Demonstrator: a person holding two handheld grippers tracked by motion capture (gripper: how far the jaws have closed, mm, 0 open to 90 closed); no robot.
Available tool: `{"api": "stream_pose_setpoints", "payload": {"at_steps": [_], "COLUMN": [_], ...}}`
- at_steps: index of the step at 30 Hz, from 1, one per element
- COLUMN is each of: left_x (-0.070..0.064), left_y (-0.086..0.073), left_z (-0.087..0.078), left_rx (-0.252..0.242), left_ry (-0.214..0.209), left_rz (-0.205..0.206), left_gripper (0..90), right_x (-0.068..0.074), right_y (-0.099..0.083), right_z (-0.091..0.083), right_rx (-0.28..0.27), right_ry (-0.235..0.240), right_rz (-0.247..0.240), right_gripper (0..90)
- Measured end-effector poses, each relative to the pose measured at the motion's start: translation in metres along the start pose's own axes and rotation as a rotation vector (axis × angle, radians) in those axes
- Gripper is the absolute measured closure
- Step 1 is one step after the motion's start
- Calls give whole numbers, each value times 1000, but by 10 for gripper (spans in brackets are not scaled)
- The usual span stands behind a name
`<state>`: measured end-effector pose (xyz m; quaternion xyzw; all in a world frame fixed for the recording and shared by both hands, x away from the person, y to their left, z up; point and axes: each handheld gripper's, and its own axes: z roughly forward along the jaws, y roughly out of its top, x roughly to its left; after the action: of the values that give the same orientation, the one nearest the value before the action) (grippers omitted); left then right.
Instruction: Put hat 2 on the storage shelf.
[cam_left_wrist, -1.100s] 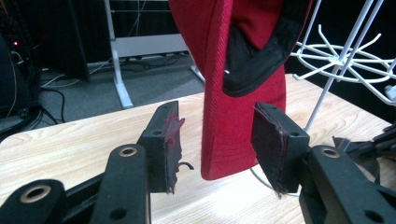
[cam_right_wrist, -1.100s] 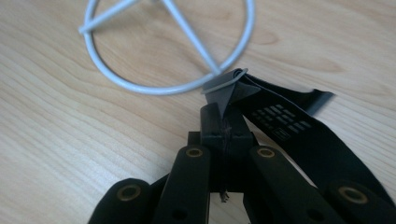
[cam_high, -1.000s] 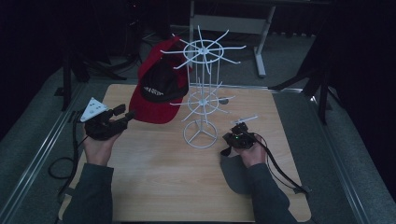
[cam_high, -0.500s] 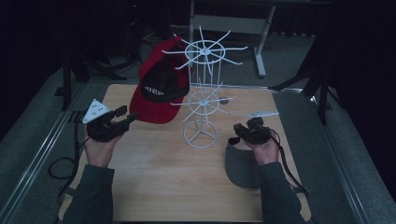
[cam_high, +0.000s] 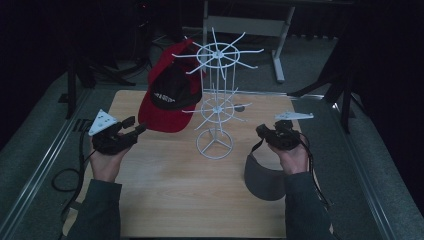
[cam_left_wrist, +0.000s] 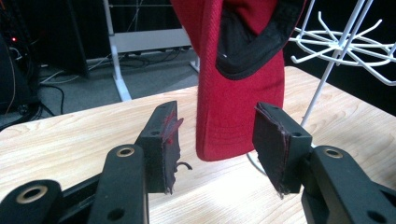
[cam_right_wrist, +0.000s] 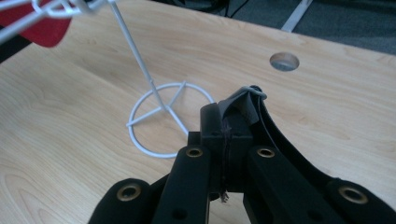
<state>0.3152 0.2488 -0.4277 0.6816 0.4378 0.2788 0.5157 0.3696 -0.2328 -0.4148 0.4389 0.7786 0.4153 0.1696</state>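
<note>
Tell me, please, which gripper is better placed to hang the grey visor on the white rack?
Right: the right gripper grips the visor beside the rack; the left gripper is open.

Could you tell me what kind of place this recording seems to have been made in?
Probably a lab or workshop set up for recording: a wooden table on grey carpet, dark surroundings, a white wire display rack holding a red cap, and cables on the floor.
</note>
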Motion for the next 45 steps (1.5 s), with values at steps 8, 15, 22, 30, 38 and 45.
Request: {"api": "stream_pose_setpoints", "payload": {"at_steps": [8, 15, 22, 30, 38, 45], "left_x": [1, 0, -4, -5, -6, -6], "left_y": [-1, -5, -8, -17, -20, -21], "left_z": [-3, -3, 2, 4, 6, 6], "left_rx": [-6, -3, 8, 13, 19, 30], "left_ry": [1, 0, -1, -8, -16, -17], "left_rz": [-2, 9, 21, 3, -4, -5], "left_gripper": [513, 511, 508, 503, 500, 499], "right_x": [-1, 1, 4, 6, 8, 8], "right_y": [6, 11, 17, 28, 34, 37], "right_z": [-13, -24, -35, -44, -48, -48], "right_rx": [-43, -74, -106, -133, -161, -177], "right_ry": [11, 25, 36, 33, 38, 41], "right_rz": [6, -4, -10, -32, -35, -38], "right_gripper": [897, 898, 897, 897, 898, 898]}}
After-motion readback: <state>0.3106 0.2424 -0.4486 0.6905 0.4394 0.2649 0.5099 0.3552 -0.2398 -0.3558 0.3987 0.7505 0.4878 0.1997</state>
